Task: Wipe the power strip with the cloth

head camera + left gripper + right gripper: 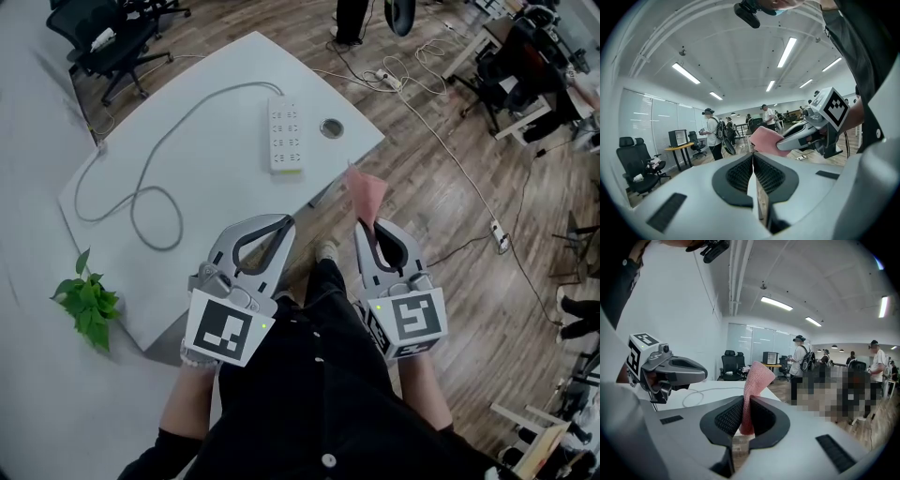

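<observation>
Well, nubby pink cloth (754, 376) pinched in right gripper (743, 412) (left gripper (753, 172) closed, empty).

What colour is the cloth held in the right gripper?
Pink. The cloth shows best in the right gripper view, pinched by the right gripper.

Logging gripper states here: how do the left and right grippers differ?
The right gripper has its jaws shut on the pink cloth; the left gripper has its jaws shut on nothing. The left gripper hangs at the white table's edge, the right gripper over the wood floor. Both are apart from the power strip.
</observation>
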Motion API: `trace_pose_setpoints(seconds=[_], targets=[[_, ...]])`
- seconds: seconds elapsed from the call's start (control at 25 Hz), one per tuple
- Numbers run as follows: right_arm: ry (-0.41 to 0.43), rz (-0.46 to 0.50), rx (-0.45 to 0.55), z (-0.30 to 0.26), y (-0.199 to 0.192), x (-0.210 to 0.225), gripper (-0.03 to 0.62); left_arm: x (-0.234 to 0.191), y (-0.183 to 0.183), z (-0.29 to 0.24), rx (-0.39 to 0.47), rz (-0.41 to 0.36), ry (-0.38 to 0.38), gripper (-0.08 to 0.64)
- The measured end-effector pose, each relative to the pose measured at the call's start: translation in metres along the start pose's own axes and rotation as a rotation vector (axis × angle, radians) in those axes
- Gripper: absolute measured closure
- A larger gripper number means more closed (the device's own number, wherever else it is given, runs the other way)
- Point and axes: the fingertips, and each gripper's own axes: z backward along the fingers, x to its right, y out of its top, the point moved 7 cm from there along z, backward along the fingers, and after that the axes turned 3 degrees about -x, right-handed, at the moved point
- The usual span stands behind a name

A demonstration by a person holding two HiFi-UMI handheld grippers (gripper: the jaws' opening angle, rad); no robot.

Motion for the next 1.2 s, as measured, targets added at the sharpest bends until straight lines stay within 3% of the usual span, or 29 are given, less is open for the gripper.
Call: trace_pose_setpoints(seconds=[1.2], targets=[[0.357, 0.125, 0.016, -0.140, 0.041, 0.162, 0.543, -0.040, 0.039, -0.147, -0.077, 0.091, 0.372, 0.541]])
